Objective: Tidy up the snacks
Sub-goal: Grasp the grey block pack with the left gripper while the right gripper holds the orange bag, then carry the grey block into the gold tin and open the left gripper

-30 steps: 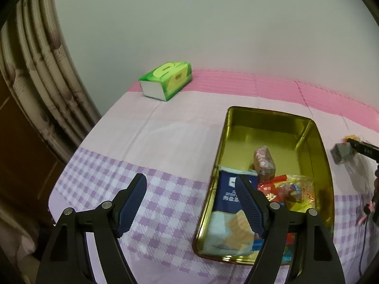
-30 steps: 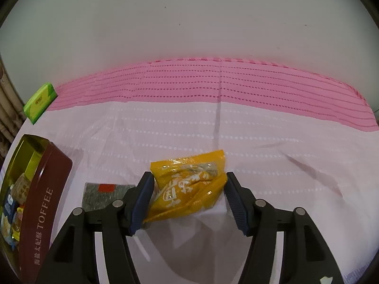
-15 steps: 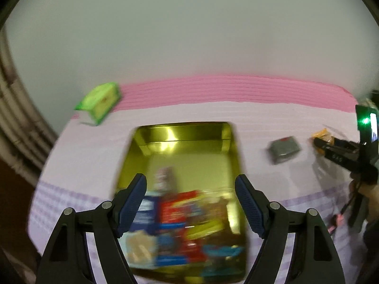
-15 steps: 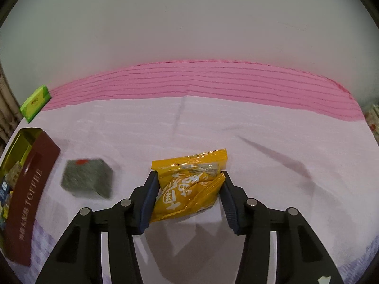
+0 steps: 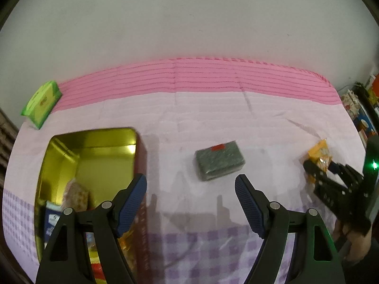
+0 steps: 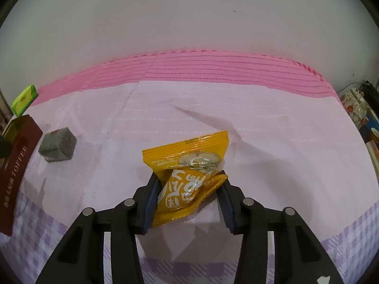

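Right tongs [image 6: 187, 196] closing on yellow packet [image 6: 189, 177] over the bed [image 6: 260, 123], left tongs [image 5: 190, 203] apart and empty above grey packet [image 5: 219, 161] beside tin [image 5: 94, 151]; slippery bag, off-centre pinch, likely slip-out during carry.

A glossy, gold-coloured metal tin [image 5: 94, 139] with a mirror-like inner wall is seen on a matt pink and lilac woven cloth [image 5: 213, 108]. A shiny orange foil-plastic snack packet [image 6: 189, 172] is pressed by ribbed blue rubber-like pads [image 6: 151, 196] on matt black plastic fingers. A dark grey block [image 5: 219, 161] is wrapped in clear glossy film. A green pack [image 5: 42, 103] looks smooth.
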Demonstrator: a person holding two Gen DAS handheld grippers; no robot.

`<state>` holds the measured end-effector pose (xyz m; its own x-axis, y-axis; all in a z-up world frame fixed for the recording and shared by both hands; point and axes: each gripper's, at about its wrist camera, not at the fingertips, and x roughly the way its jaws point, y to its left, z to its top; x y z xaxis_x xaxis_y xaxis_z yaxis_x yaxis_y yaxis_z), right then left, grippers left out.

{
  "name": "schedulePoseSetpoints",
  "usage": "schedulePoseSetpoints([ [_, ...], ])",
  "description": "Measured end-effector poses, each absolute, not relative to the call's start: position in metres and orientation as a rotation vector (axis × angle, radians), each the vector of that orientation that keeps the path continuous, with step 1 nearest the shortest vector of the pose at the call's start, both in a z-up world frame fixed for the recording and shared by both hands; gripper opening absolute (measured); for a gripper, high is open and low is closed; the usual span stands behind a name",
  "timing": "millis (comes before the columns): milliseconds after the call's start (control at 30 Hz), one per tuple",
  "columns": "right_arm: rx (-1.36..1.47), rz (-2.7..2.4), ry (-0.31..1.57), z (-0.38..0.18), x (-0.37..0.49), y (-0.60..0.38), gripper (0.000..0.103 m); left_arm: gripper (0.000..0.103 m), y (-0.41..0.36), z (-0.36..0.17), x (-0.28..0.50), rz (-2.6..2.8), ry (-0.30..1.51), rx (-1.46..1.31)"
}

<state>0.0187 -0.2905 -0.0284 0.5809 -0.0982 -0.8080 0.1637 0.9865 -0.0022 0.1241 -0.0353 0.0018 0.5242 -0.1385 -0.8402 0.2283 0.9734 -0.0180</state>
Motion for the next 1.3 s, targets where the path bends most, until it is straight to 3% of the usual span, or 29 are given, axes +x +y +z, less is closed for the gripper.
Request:
schedulePoseSetpoints([
  [1033, 0.089, -0.149, 0.936, -0.030, 0.018, -0.294, 0.044, 0.077, -0.086, -0.051, 0.175, -0.176, 1.107, 0.115],
  [1167, 0.089, -0.149, 0.935, -0.031, 0.018, -0.293, 0.044, 0.063, -0.086, -0.051, 0.170, -0.189, 1.099, 0.117],
  [1300, 0.088, -0.148, 0.935, -0.030, 0.018, -0.294, 0.044, 0.062, -0.085, -0.049, 0.161, -0.196, 1.097, 0.130],
])
